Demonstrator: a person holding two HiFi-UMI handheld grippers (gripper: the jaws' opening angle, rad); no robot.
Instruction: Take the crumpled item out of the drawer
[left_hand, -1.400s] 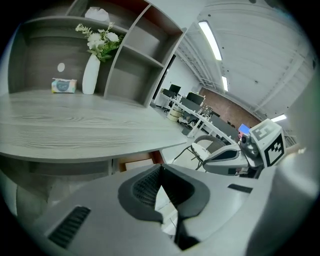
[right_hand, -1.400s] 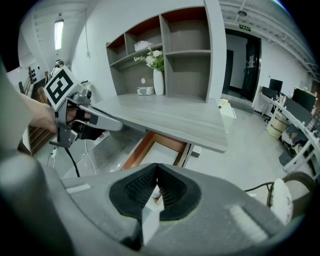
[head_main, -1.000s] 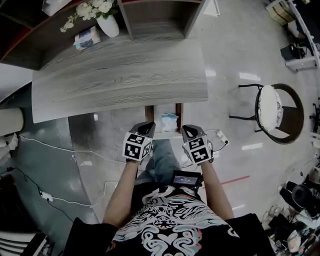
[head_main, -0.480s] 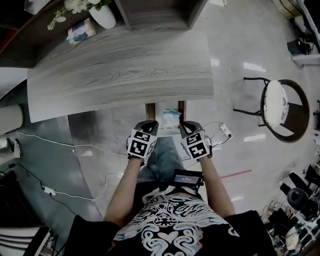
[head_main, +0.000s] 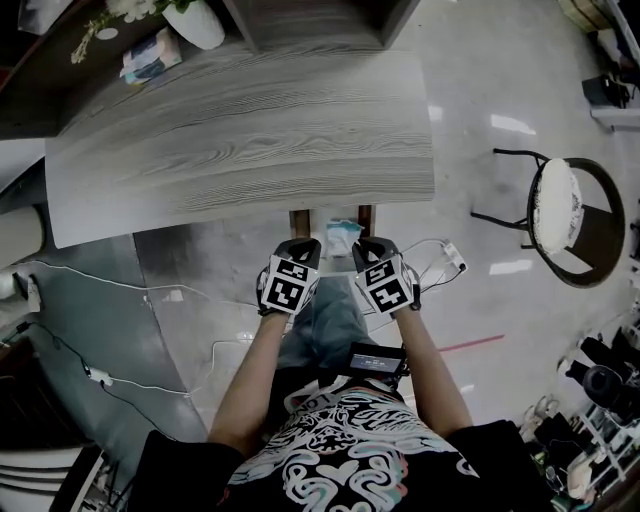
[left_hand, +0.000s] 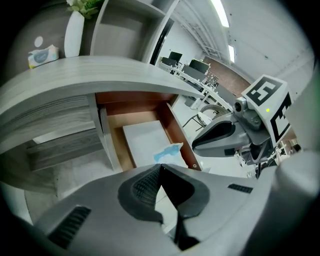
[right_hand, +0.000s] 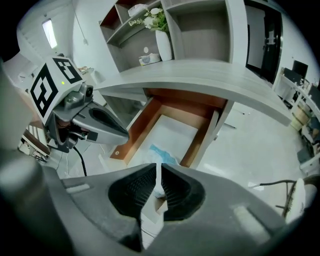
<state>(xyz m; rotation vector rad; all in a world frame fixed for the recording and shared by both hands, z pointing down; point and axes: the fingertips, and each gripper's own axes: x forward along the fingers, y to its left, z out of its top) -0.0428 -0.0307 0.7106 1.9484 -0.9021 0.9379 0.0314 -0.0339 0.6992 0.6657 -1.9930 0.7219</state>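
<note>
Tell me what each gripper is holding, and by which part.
The crumpled item lies loose in the drawer. The left gripper is shut and empty. The right gripper has jaws a slit apart at its front; a grip cannot be told.

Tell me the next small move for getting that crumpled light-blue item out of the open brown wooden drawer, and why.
Probably open the right gripper and ease it forward and down toward the crumpled light-blue item. The item lies loose on the pale floor of the brown wooden drawer, straight ahead of that gripper, whose jaws stand almost together, too narrow to take it.
</note>
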